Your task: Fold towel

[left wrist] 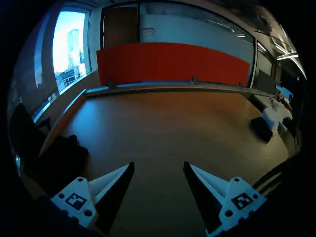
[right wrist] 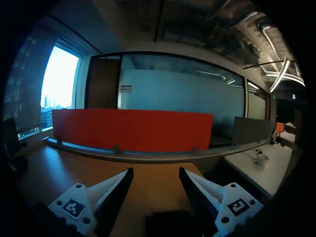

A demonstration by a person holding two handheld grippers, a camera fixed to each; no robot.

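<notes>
Currently jaws of left gripper [left wrist: 158, 166] & right gripper [right wrist: 156, 170] are being held apart, empty; dark shape [right wrist: 170, 224], poss. the towel, is lying on tabletop [right wrist: 59, 170] at bottom centre, right gripper view, nearest that gripper.

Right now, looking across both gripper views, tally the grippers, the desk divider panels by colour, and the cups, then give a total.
Grippers: 2, left gripper and right gripper
red divider panel: 1
grey divider panel: 1
white cup: 1
Total: 5

Partition [left wrist: 173, 63] along far edge of desk [left wrist: 166, 130] (standing upright), window [left wrist: 71, 51] beyond at left
</notes>
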